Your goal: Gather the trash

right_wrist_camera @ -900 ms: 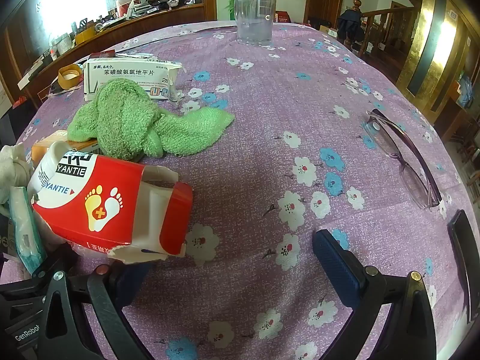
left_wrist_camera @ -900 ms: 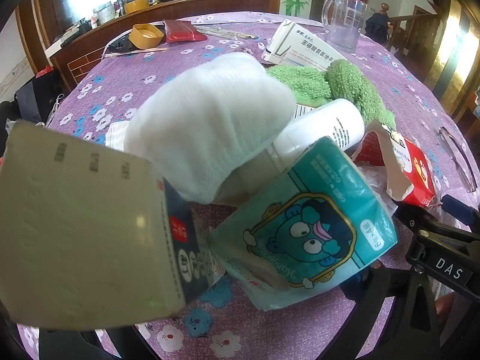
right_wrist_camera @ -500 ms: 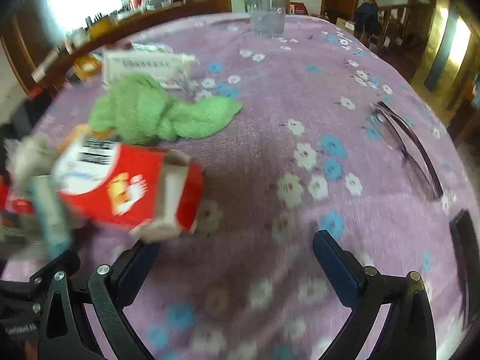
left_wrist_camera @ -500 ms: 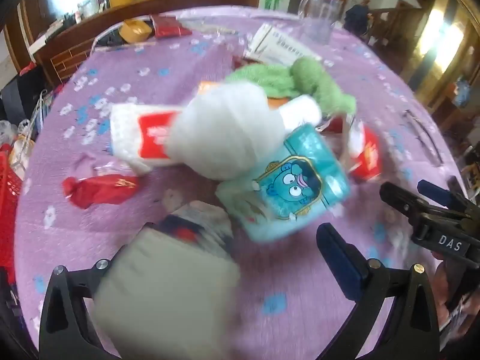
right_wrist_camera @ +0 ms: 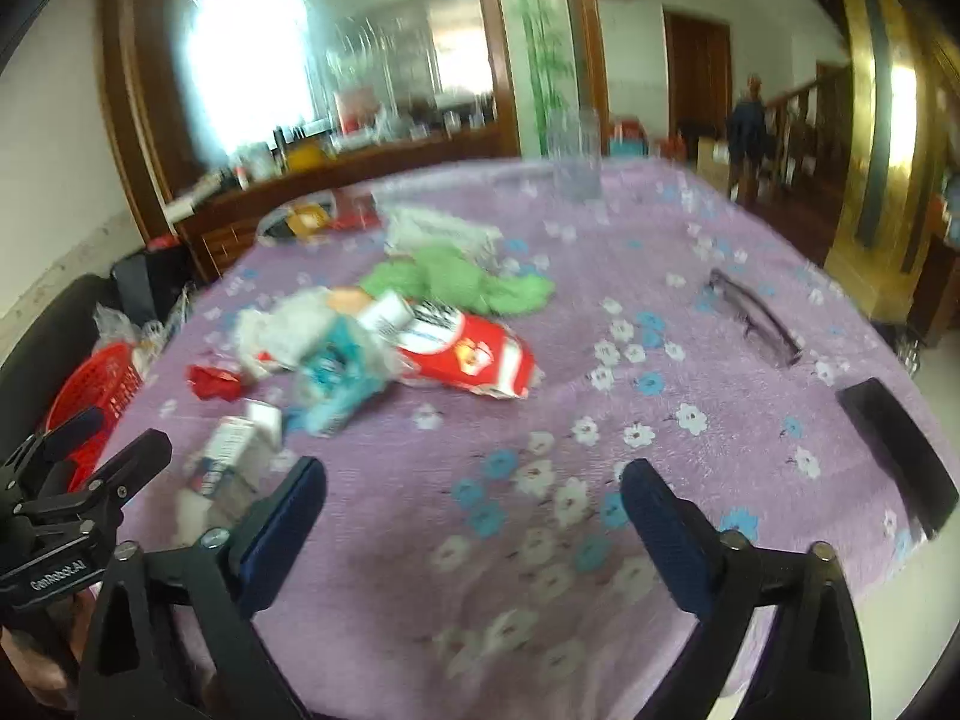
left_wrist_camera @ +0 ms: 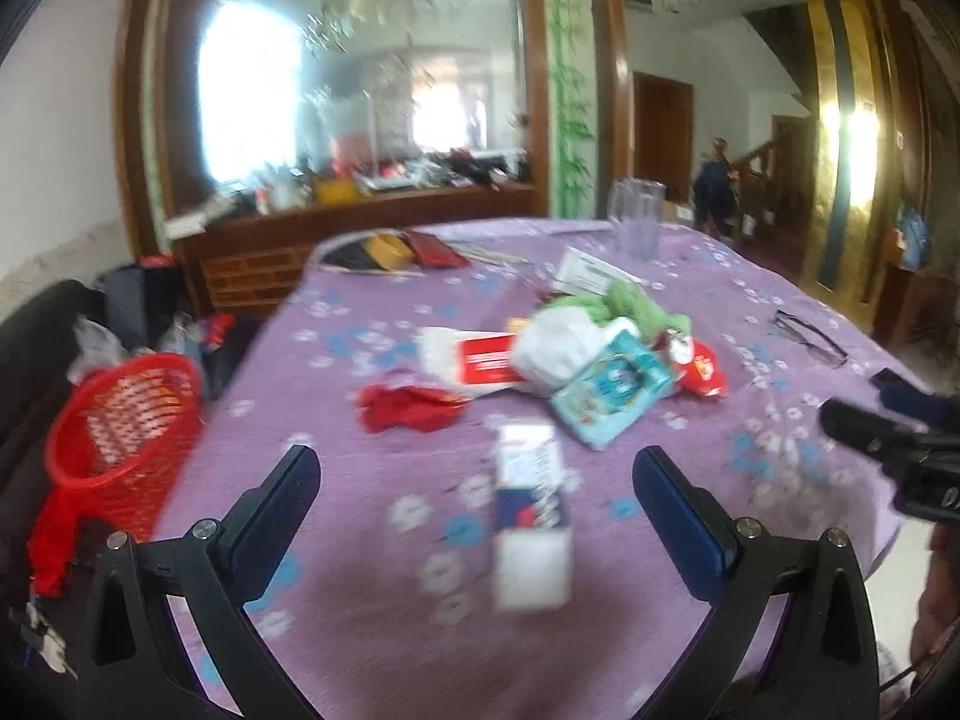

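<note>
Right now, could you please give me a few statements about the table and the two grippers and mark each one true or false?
1. The left gripper is open and holds nothing. True.
2. The small box lies on the purple tablecloth in front of the left gripper. True.
3. The red basket stands on the table among the trash. False: it sits off the table's edge, to the left.
4. The right gripper is shut on the green cloth. False: it is open, and the cloth lies farther back.
5. The eyeglasses lie apart from the pile. True.

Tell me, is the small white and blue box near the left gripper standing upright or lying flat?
Lying flat. The box rests on its long side on the purple cloth, in front of the open left gripper, untouched by its jaws.
</note>
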### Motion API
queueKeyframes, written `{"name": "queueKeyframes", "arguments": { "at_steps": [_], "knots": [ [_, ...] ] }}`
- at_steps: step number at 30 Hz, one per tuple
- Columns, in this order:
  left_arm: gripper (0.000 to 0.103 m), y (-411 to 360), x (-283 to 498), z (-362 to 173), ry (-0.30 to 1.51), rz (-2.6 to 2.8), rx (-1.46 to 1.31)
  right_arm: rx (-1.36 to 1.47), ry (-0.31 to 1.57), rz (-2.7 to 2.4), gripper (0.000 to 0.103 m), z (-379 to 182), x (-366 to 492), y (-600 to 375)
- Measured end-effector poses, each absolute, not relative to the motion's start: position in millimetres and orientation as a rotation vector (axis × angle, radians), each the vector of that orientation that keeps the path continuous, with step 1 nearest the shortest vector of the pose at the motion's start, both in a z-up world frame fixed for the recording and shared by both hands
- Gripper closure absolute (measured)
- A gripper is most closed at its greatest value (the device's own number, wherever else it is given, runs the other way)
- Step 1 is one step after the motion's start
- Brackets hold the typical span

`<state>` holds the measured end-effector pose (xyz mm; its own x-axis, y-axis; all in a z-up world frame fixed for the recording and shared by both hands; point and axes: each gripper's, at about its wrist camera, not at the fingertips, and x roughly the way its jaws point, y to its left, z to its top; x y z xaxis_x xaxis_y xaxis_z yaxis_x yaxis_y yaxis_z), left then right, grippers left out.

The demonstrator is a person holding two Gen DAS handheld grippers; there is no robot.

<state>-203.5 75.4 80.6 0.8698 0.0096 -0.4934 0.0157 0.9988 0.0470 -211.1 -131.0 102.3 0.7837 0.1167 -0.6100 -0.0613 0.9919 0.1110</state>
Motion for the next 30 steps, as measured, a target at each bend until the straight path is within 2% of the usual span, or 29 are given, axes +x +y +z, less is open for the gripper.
{"name": "queueKeyframes", "arguments": {
  "at_steps": [3, 6, 10, 30],
  "knots": [
    [0.0, 89.9, -225.2, 76.9, 0.509, 0.043, 0.059, 0.057, 0.551, 0.069, 0.005, 103.5, -238.4, -117.4],
    [0.0, 99.9, -249.6, 68.8, 0.451, 0.105, 0.039, 0.018, 0.521, 0.048, 0.005, 98.8, -254.6, -100.5],
    [0.0, 106.1, -258.0, 65.7, 0.418, 0.129, 0.031, -0.008, 0.528, 0.044, 0.004, 89.6, -260.6, -91.8],
    [0.0, 103.2, -248.9, 49.9, 0.476, 0.135, 0.042, -0.091, 0.537, -0.007, 0.005, 81.1, -256.1, -80.2]
  ]
}}
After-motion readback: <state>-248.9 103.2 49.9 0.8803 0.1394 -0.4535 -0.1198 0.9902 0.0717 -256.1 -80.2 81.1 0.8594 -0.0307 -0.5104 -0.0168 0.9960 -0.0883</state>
